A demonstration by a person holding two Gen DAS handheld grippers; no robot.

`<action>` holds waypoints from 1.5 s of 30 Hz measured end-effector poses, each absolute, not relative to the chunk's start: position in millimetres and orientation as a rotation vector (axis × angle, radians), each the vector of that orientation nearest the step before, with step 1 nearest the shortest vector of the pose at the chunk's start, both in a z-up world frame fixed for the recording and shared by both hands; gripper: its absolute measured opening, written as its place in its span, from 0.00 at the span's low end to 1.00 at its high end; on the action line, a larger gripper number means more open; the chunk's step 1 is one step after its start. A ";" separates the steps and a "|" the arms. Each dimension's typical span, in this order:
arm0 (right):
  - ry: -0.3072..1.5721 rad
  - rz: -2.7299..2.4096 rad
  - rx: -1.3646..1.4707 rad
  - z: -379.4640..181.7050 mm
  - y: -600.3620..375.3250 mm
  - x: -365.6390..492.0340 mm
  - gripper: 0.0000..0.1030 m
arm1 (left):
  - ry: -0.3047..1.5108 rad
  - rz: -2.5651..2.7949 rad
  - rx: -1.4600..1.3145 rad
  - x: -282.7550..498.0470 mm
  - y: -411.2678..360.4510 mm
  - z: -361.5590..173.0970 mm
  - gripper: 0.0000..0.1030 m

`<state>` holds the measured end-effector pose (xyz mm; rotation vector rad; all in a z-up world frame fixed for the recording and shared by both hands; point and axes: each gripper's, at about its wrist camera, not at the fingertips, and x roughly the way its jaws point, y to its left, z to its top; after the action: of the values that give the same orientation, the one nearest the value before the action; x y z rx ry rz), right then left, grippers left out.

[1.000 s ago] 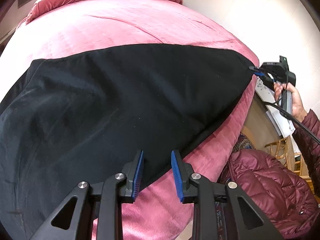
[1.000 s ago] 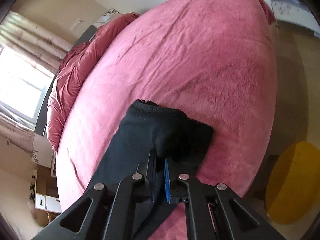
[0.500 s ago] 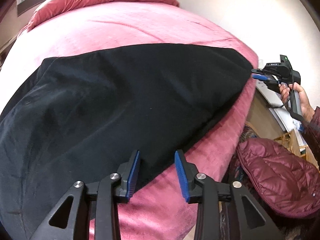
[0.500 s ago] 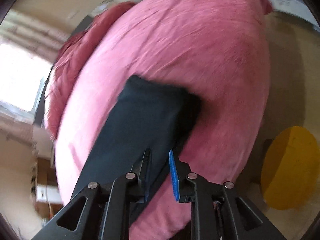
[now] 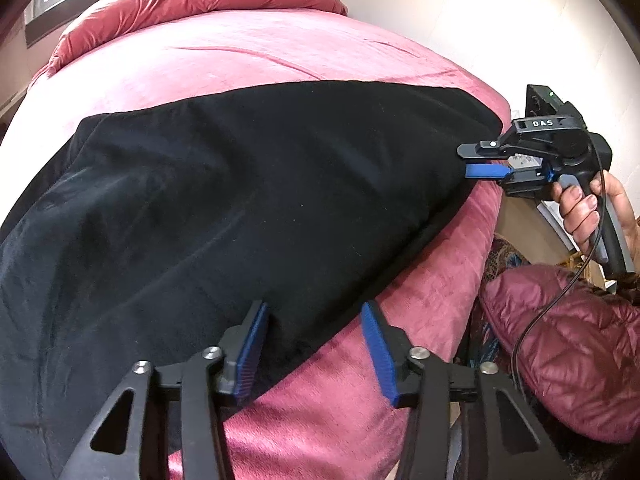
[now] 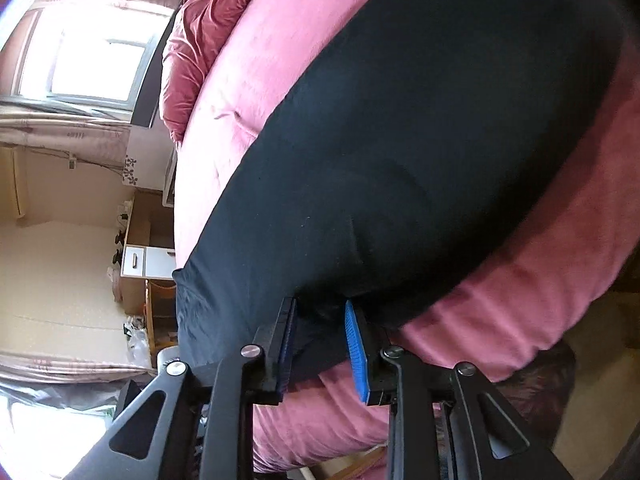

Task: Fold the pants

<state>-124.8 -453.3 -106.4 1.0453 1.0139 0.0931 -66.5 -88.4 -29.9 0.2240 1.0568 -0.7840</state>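
Pants (image 5: pixel 248 200) fill mid-frame on the bed (image 5: pixel 280 52); our left tongs (image 5: pixel 314 350) gape empty, right tongs (image 6: pixel 320 344) opening. Cloth edge between them may snag.

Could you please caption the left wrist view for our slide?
Open left gripper over flat black fabric pants on pink bedspread.

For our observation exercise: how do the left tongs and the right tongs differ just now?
The left tongs stand wider apart than the right tongs, whose jaws are opening. The left tongs straddle the black pants' long edge; the right tongs sit at an end corner. Both have blue pads, with pants fabric between them, unpinched.
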 end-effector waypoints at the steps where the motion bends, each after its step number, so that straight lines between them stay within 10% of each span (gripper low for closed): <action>1: 1.012 0.085 1.041 -107.1 -452.3 -124.3 0.26 | 1.055 -0.784 0.220 -65.5 -88.4 -29.9 0.34; 10: 1.004 0.042 0.874 -86.4 -438.8 -121.7 0.06 | 1.052 -0.816 0.149 -57.3 -73.8 -28.2 0.01; 20: 1.070 0.024 0.838 -104.6 -437.9 -129.3 0.07 | 1.122 -0.838 0.084 -59.7 -54.9 -30.9 0.00; 29: 1.128 0.105 0.633 -69.7 -433.9 -137.2 0.20 | 1.089 -0.688 -0.123 -53.6 17.0 -5.2 0.20; 34: 1.132 0.282 0.410 -41.6 -371.0 -118.8 0.21 | 1.104 -0.479 -0.264 -53.3 79.4 -2.0 0.25; 38: 1.149 0.509 0.186 -35.7 -280.3 -94.6 0.48 | 1.114 -0.264 -0.404 -62.7 133.4 -3.4 0.26; 45: 1.172 0.729 -0.128 -60.0 -146.6 -80.4 0.48 | 1.070 -0.013 -0.587 -88.0 214.7 0.4 0.26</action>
<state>-80.4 -146.6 -60.0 -0.1276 1.1719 0.7287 -88.0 214.7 0.4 -0.5875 1.0703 -0.0129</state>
